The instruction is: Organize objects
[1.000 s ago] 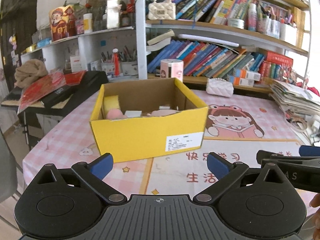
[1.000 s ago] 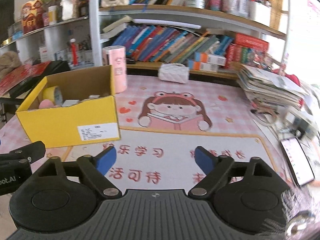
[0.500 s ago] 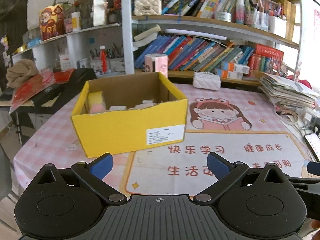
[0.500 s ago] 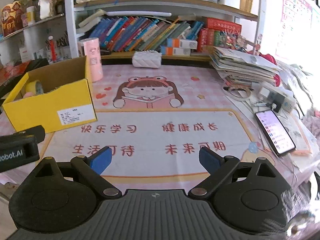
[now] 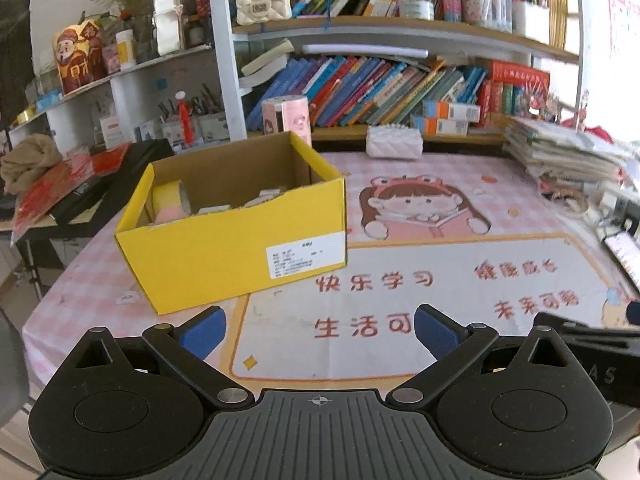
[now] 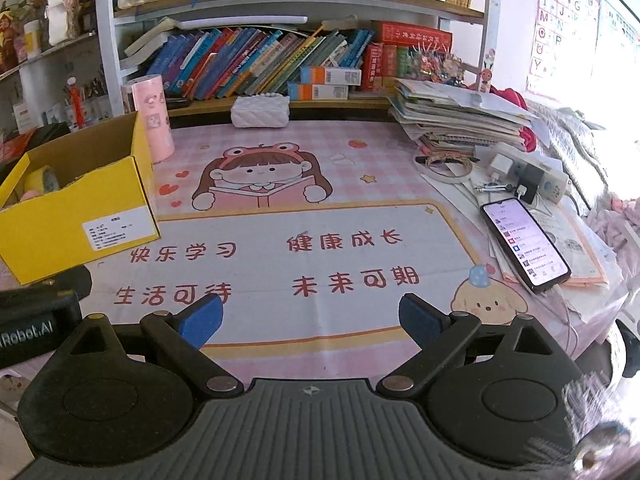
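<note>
A yellow cardboard box (image 5: 224,248) stands on the pink cartoon mat (image 5: 400,280), holding a yellow tape roll (image 5: 168,196), something pink and several small items. My left gripper (image 5: 318,330) hovers open and empty in front of the box, near the table's front edge. In the right wrist view the same box (image 6: 76,216) sits at the left. My right gripper (image 6: 310,318) is open over the mat's lower text, nothing between its blue pads. Part of the other gripper's black body (image 6: 36,320) shows at the left.
A pink cylinder (image 6: 152,120) and a white quilted pouch (image 6: 260,110) stand at the back, under bookshelves. At the right lie a paper stack (image 6: 452,120), a power strip with chargers (image 6: 528,178), a lit phone (image 6: 524,244) and loose sheets.
Both grippers have drawn back from the box and swung rightward; the box now looks smaller and farther left in both views. The phone and power strip have come into the right view.
</note>
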